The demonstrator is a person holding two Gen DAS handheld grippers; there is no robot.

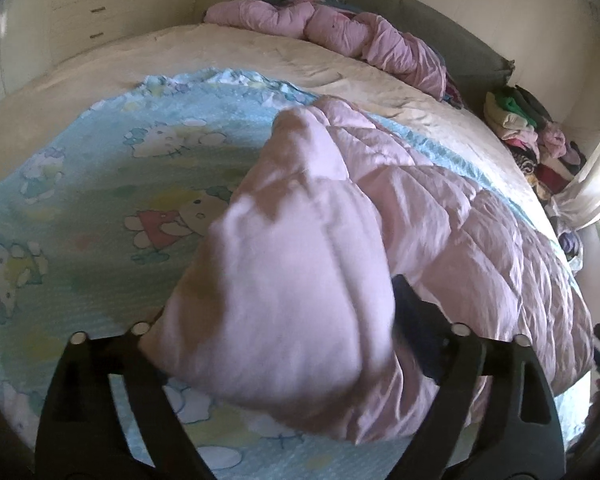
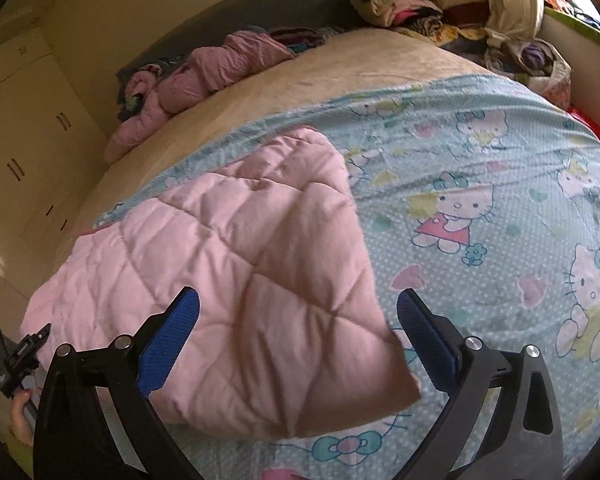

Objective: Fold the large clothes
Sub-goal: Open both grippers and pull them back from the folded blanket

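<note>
A pink quilted cover (image 2: 240, 260) lies folded over a light-blue cartoon-print cover (image 2: 480, 200) on the bed. My right gripper (image 2: 298, 294) hangs open just above the pink cover's near corner, its blue pads (image 2: 180, 332) clear of the cloth on both sides. In the left wrist view the pink cover (image 1: 460, 220) is bunched up in a blurred heap between the wide-spread fingers of my left gripper (image 1: 280, 300). The heap hides the left finger, and the right pad (image 1: 416, 320) stands beside the cloth. The printed cover (image 1: 100, 160) spreads out to the left.
A crumpled pink bundle (image 1: 320, 28) lies at the head of the beige bed (image 1: 220, 52). A pile of mixed clothes (image 1: 532, 140) is stacked beside the bed on the right. Cream cupboards (image 2: 20, 152) stand beyond the bed. A hand (image 2: 20, 412) shows at the lower left edge.
</note>
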